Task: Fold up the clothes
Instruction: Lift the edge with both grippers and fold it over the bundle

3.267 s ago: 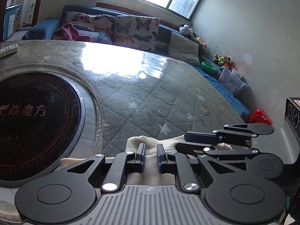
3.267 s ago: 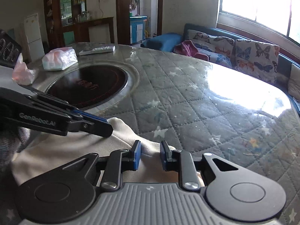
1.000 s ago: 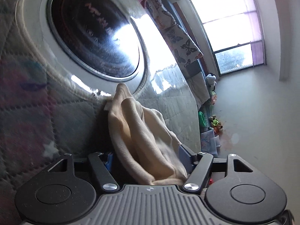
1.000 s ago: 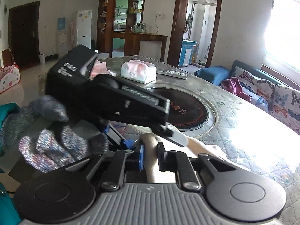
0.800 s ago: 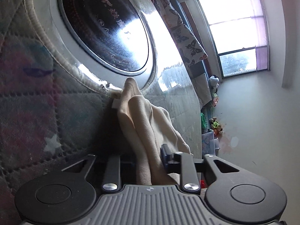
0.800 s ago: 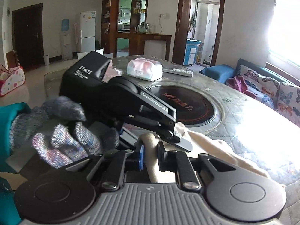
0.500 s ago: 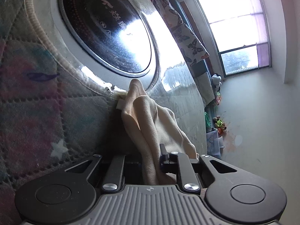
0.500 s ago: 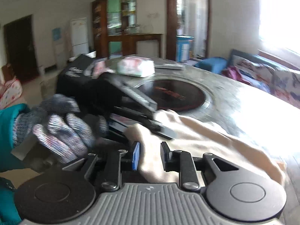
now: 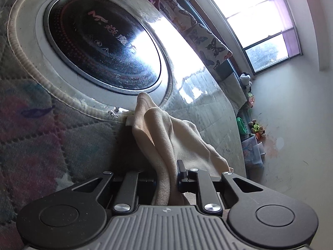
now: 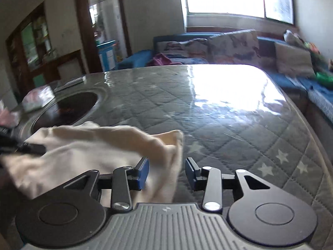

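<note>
1. The cloth (image 9: 166, 137) is a cream, fleecy garment, bunched on the near part of the quilted table (image 10: 229, 112), just near of the round dark hob (image 9: 100, 48) set into it.
2. It looks light and very soft: it sags into loose folds wherever it is not held, so I judge it will droop and slide out of shape unless taken at two points.
3. The best holds seem to be an edge or corner, pinched through all the layers; the middle would only gather up.
4. The left gripper (image 9: 166, 179) is narrow and clamped on a thick fold of the cloth, which rises out of its jaws toward the hob.
5. That gripper is rolled well onto its side and angled down at the table, so the table runs tilted across its view.
6. The right gripper (image 10: 166, 173) is sliding open; the cloth's right end (image 10: 166, 145) drapes between its jaws, lying against the left pad, while the right pad stands clear of it.
7. It sits level and tips down over the table's near right, with the picture blurred.
8. In the right gripper's view, a dark finger of the left gripper shows at the far left edge, on the cloth.
</note>
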